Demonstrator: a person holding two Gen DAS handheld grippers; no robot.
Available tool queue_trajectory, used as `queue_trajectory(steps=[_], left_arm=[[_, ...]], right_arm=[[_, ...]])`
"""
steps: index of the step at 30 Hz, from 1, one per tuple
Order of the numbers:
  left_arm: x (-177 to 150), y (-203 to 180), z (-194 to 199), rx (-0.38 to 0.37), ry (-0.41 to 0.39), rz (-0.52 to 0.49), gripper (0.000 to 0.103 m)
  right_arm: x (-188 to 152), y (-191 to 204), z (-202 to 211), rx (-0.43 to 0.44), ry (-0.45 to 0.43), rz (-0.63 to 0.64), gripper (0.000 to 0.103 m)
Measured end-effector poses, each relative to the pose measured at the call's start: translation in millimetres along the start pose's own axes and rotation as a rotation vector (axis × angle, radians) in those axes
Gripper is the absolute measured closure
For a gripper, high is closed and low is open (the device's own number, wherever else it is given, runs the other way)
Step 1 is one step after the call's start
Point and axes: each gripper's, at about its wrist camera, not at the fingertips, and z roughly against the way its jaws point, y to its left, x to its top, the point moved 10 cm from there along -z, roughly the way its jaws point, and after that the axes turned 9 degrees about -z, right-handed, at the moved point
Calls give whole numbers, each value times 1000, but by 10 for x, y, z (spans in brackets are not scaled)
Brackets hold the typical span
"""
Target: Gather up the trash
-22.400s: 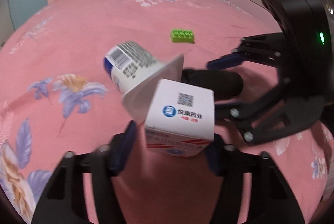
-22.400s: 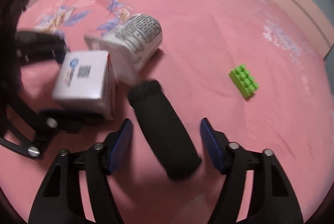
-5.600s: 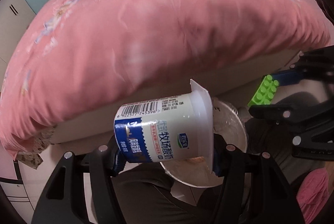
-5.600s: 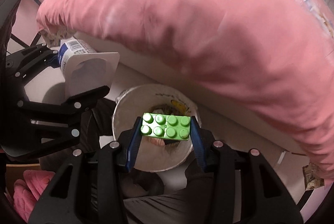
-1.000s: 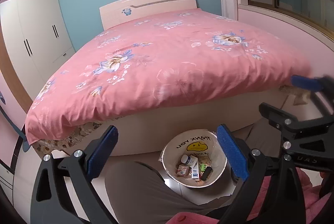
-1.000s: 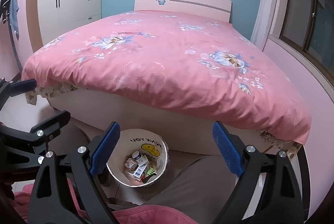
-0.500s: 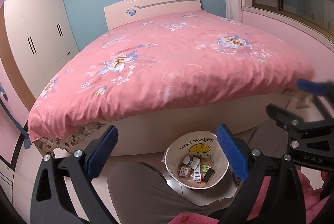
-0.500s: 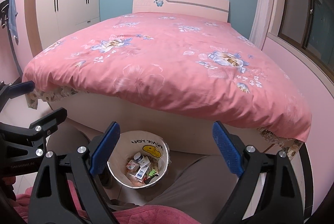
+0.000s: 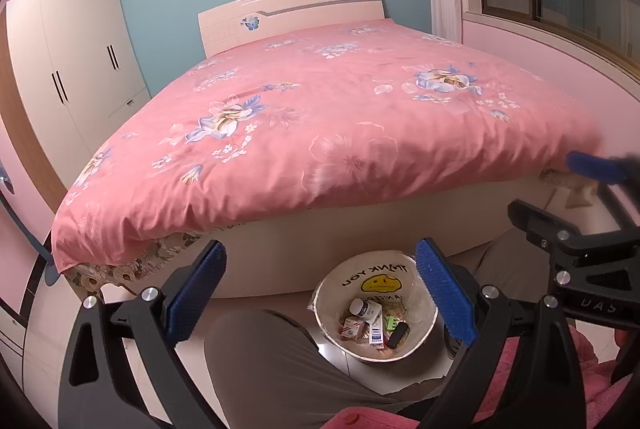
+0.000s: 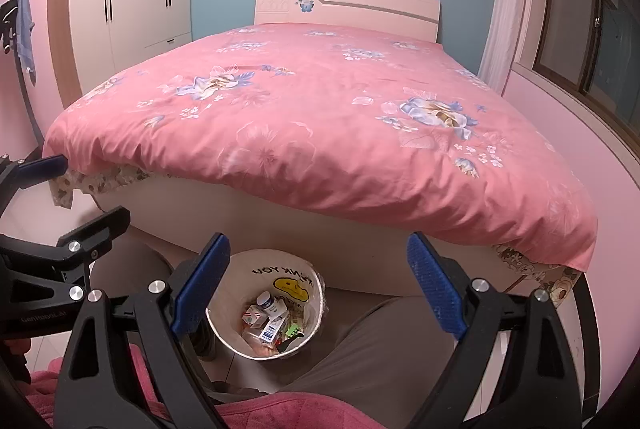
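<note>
Both claws, left claw (image 9: 320, 293) and right claw (image 10: 318, 289), are being held released and empty above the bin (image 9: 428, 325); the bedspread (image 9: 340, 125) ahead is being checked for leftover trash.

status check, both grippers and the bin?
Left gripper open, nothing held. Right gripper open, nothing held. Trash bin on floor at bed foot, holds boxes, bottle, green brick. Bedspread shows no trash; nothing in the way.

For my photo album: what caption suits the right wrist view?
Open tongs above a smiley-face bin of collected trash, beside a pink floral bed.
</note>
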Motion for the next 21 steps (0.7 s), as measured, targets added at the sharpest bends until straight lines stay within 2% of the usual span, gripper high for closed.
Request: queue_trajectory(steps=[21], left_arm=[[-39,-29,-30,-10,13,6,6]], right_arm=[[-23,6,-5,3,5,0,15]])
